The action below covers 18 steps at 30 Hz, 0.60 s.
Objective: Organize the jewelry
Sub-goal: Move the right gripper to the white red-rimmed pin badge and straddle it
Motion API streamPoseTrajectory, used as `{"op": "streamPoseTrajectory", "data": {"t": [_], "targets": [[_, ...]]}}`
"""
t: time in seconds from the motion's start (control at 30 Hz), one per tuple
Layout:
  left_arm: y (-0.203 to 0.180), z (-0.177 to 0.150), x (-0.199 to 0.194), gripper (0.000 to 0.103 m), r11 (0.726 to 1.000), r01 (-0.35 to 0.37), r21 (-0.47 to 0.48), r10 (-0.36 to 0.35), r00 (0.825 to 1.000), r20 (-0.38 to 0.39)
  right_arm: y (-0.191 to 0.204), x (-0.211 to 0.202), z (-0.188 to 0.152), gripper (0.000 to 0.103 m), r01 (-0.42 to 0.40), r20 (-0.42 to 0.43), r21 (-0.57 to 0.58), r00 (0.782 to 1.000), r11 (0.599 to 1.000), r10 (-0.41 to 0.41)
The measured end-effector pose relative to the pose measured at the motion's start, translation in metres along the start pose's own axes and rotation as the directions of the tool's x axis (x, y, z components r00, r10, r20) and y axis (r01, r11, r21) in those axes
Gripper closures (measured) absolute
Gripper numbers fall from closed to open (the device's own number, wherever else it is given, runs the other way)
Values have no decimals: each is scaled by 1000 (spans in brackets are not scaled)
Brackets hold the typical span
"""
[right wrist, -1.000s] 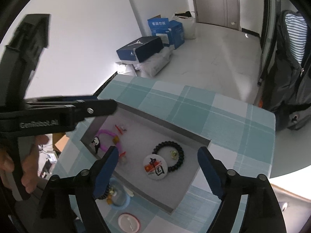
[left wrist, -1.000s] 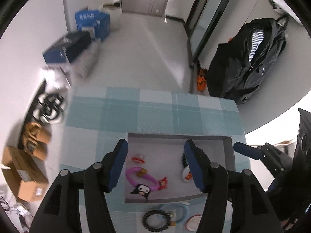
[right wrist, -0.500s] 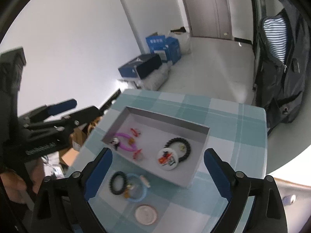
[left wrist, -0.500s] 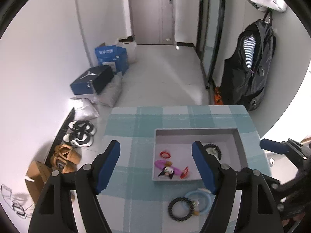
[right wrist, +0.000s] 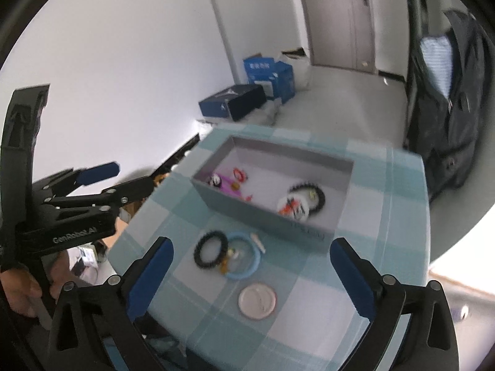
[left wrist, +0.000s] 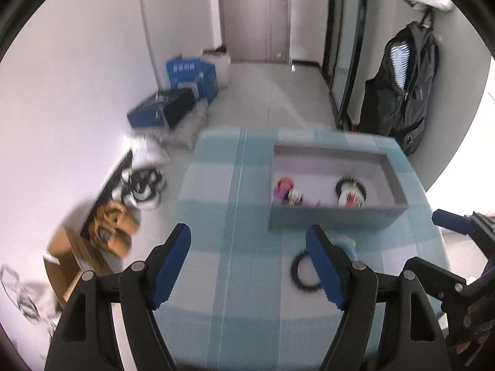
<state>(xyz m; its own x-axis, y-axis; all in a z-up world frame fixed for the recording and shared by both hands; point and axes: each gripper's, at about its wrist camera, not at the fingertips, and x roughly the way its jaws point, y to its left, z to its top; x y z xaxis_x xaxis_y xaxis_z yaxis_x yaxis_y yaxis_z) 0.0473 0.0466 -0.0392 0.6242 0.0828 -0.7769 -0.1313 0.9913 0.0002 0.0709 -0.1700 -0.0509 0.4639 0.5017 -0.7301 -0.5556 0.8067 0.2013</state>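
Note:
A grey tray [right wrist: 263, 213] [left wrist: 334, 219] sits on a teal checked table [right wrist: 386, 216]. In it lie a pink bracelet [right wrist: 227, 184], a red piece [right wrist: 239, 173], a black beaded bracelet [right wrist: 312, 193] and a round badge [right wrist: 292, 208]. In front of the tray on the cloth lie a black bracelet [right wrist: 210, 249] [left wrist: 301, 273], a light blue ring [right wrist: 244, 255] and a round pink disc [right wrist: 257, 300]. My left gripper [left wrist: 249, 266] is open and empty, held back above the table's near left part. My right gripper [right wrist: 247, 272] is open and empty, above the loose pieces.
The table's edges fall off to the floor on all sides. Shoe boxes [left wrist: 173, 105] and blue cartons [left wrist: 191, 72] stand by the left wall, slippers [left wrist: 114, 222] and a cardboard box [left wrist: 74, 262] beside the table. A dark backpack [left wrist: 402, 86] hangs at right.
Both grippers have pulled back and up from the tray. The loose bracelets and disc in front of the tray now show in full. Both stay open and empty.

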Motion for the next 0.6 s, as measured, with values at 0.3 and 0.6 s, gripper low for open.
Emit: {"op": "streamPoseTrajectory", "data": {"t": [0.3, 0.6], "targets": [[-1, -26, 26, 30, 990, 124, -70, -133, 979, -156, 4, 27, -35, 1, 71, -99, 4, 993, 997, -71], [3, -37, 43, 30, 986, 150, -70, -162, 957, -239, 3, 46, -43, 6, 56, -153, 16, 987, 998, -53]]}}
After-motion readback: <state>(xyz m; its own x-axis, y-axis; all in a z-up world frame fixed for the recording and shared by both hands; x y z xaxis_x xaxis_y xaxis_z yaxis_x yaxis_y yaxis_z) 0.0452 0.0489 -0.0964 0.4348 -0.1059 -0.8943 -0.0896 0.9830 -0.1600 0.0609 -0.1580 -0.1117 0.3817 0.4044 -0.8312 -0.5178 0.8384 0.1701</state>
